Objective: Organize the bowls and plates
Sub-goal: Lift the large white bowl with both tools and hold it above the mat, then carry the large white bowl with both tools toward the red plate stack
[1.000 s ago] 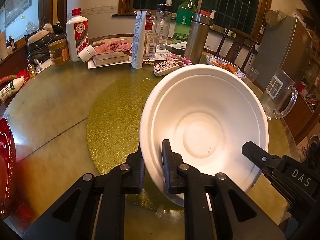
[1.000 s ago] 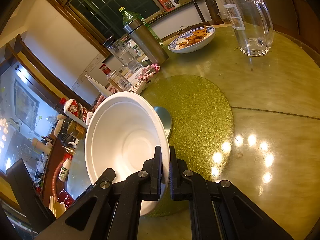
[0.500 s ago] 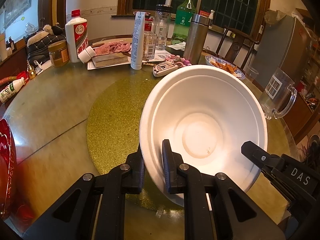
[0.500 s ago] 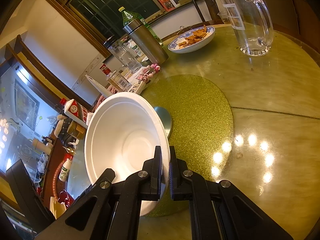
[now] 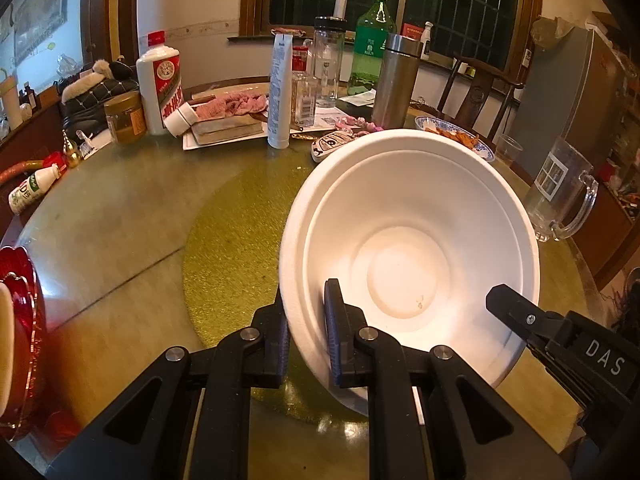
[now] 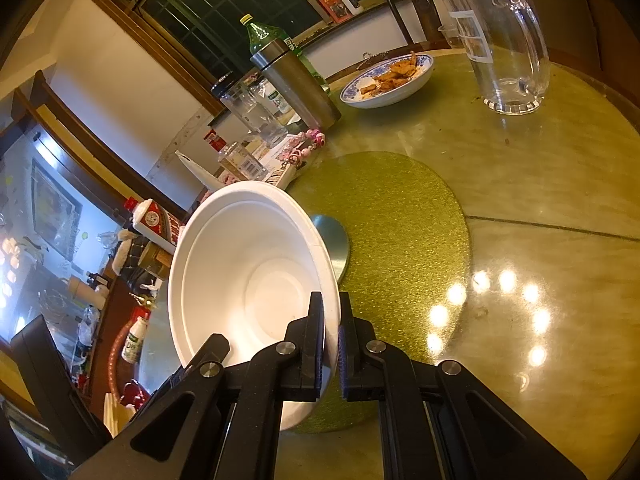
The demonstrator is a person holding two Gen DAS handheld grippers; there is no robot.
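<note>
A large white bowl [image 5: 408,248], with a second white bowl nested inside it, is held tilted above the gold glitter turntable mat [image 5: 236,240]. My left gripper [image 5: 306,332] is shut on the bowl's near left rim. My right gripper [image 6: 330,344] is shut on the opposite rim of the same bowl [image 6: 248,280]; its black body shows at lower right in the left wrist view [image 5: 560,344]. A small round metal disc [image 6: 334,240] lies on the mat [image 6: 400,220] just behind the bowl.
A blue-rimmed dish of fried food [image 6: 388,80], a glass pitcher [image 6: 504,44], a steel flask [image 5: 394,80], bottles and a white liquor bottle [image 5: 160,80] crowd the round table's far side. A red dish [image 5: 16,320] sits at the left edge.
The bowl has risen and tilted very slightly in both views; both grippers stay shut on it.
</note>
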